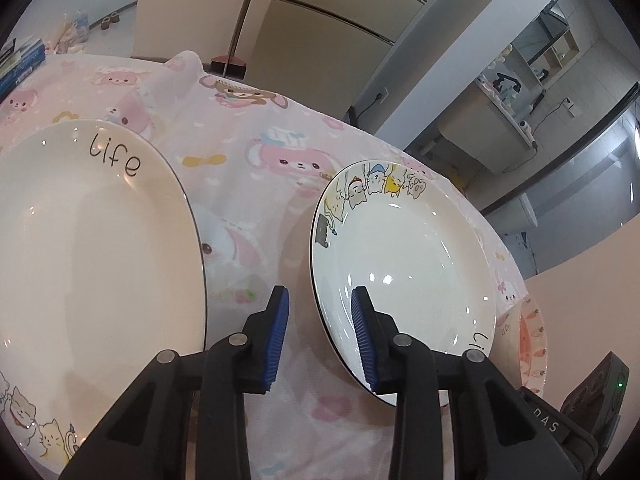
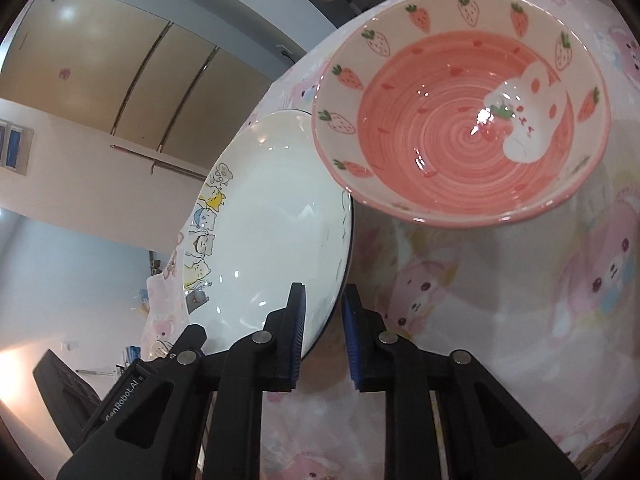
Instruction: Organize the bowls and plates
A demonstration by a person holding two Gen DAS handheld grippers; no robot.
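A small white plate with cartoon cats (image 1: 400, 260) (image 2: 272, 220) lies on the pink tablecloth (image 1: 248, 168). My left gripper (image 1: 319, 292) straddles its left rim. One pad is over the plate, the other stands off it above the cloth, so it is open. My right gripper (image 2: 324, 288) is shut on the opposite rim, with one pad inside the plate and one outside. A larger white plate marked "life" (image 1: 92, 240) sits to the left. A pink strawberry bowl (image 2: 460, 120) (image 1: 534, 340) stands just beyond the small plate.
Books (image 1: 20, 64) lie at the table's far left corner. A broom and dustpan (image 1: 228, 66) lean behind the table by tall cabinets. The table edge drops off close behind the small plate and bowl.
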